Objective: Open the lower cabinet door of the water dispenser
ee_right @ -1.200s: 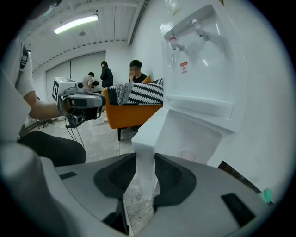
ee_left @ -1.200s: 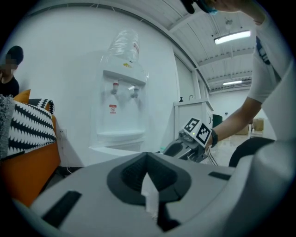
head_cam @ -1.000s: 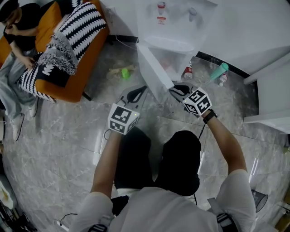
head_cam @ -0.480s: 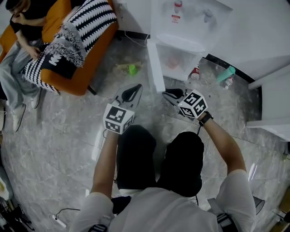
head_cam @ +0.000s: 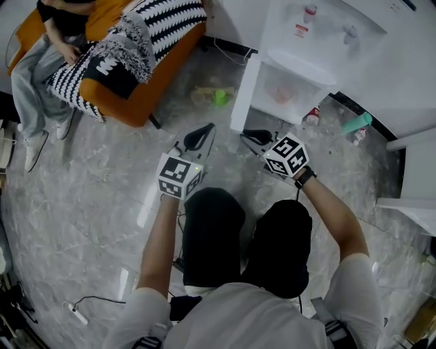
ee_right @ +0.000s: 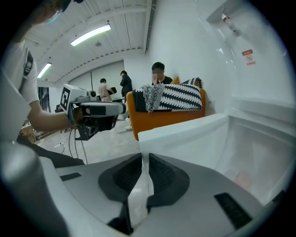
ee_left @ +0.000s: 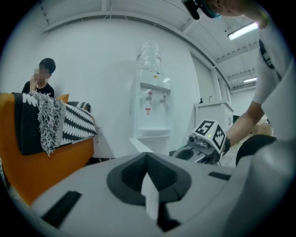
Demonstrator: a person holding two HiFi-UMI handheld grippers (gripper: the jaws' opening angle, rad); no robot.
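The white water dispenser (head_cam: 306,41) stands at the top of the head view. Its lower cabinet door (head_cam: 244,92) is swung open toward me, and the cabinet inside (head_cam: 289,92) shows. My right gripper (head_cam: 253,136) hovers just short of the door's lower corner, apart from it. Its jaws are closing to a narrow slit with nothing between them, and in the right gripper view (ee_right: 141,159) the door's edge (ee_right: 185,139) lies just beyond them. My left gripper (head_cam: 199,136) hangs to the left of the door, shut and empty (ee_left: 147,157).
An orange sofa (head_cam: 129,102) with striped cushions (head_cam: 163,20) and a seated person (head_cam: 48,61) fills the upper left. A green object (head_cam: 219,97) lies on the floor left of the door. Bottles (head_cam: 313,116) stand right of the dispenser, beside white furniture (head_cam: 409,170).
Both grippers have drawn back from the dispenser. The right one was at the door's edge a second ago and is now clear of it; the door stands open.
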